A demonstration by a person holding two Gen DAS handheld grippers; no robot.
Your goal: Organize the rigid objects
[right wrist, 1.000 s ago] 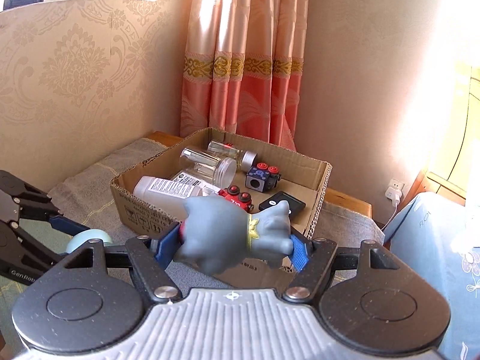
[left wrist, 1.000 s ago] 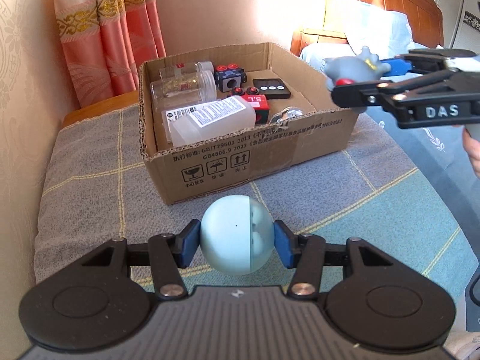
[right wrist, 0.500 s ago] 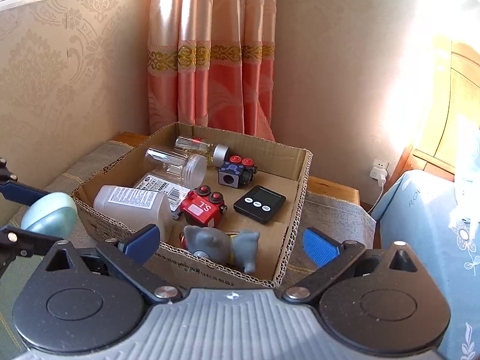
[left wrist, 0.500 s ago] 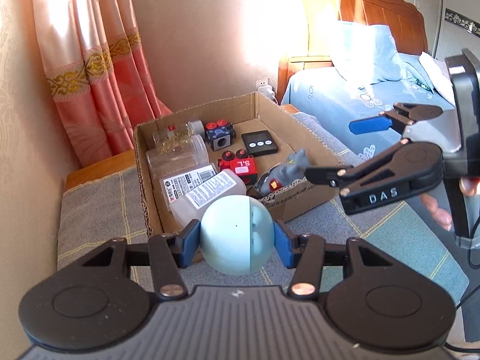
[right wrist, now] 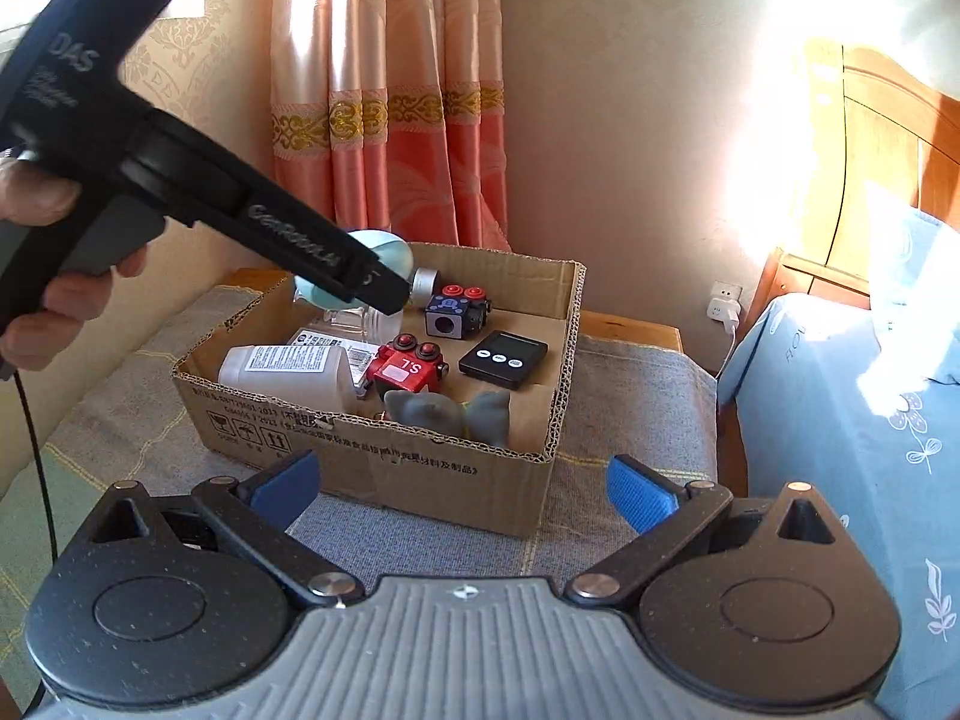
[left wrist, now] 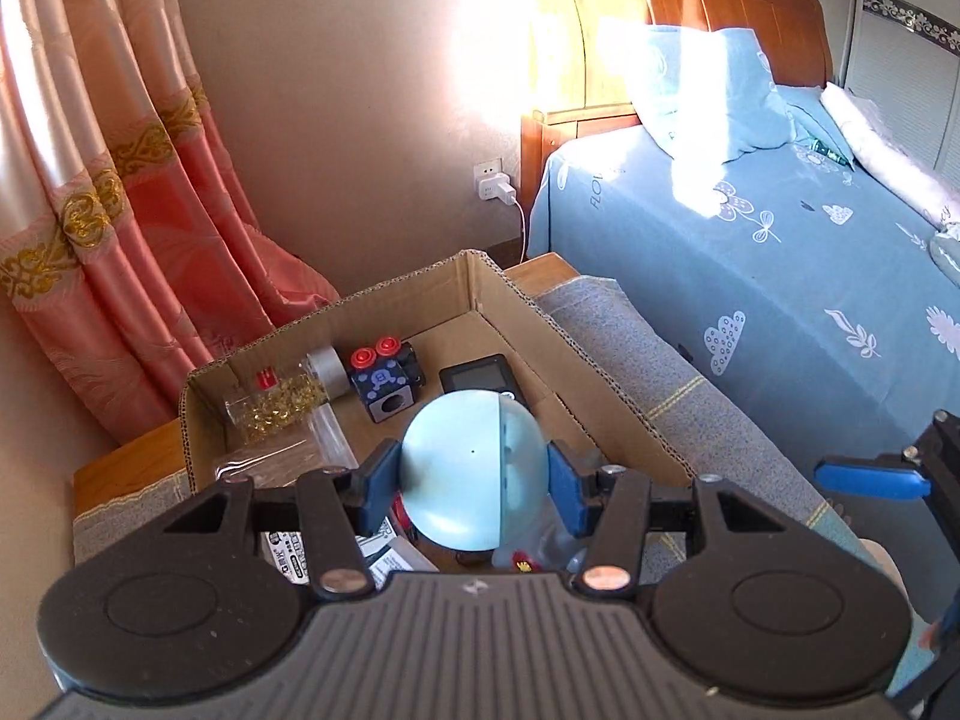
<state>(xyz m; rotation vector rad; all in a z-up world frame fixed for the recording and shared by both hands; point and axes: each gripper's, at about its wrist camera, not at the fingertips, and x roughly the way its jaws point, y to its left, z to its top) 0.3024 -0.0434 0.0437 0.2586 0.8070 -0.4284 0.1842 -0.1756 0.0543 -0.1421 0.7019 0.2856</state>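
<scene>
My left gripper (left wrist: 474, 483) is shut on a pale blue ball (left wrist: 468, 474) and holds it above the open cardboard box (left wrist: 540, 324). From the right wrist view that ball (right wrist: 387, 261) hangs over the box's (right wrist: 456, 468) far left part, half hidden by the left gripper's arm. A grey toy figure (right wrist: 447, 414) lies inside against the near wall. My right gripper (right wrist: 462, 483) stands open and empty just in front of the box. Also in the box: a white bottle (right wrist: 285, 369), a red toy block (right wrist: 408, 369), a dark blue cube (right wrist: 453, 312), a black timer (right wrist: 503, 358) and clear jars (left wrist: 276, 408).
The box sits on a grey checked cloth (right wrist: 636, 384) over a low wooden table. A bed with a blue sheet (left wrist: 780, 276) lies to the right, pink curtains (right wrist: 390, 120) hang behind, and a wall socket with a plugged charger (right wrist: 723, 306) is near the headboard.
The right gripper opened and dropped the grey figure into the box, then drew back. The left gripper carried the blue ball up and forward until it hung over the box.
</scene>
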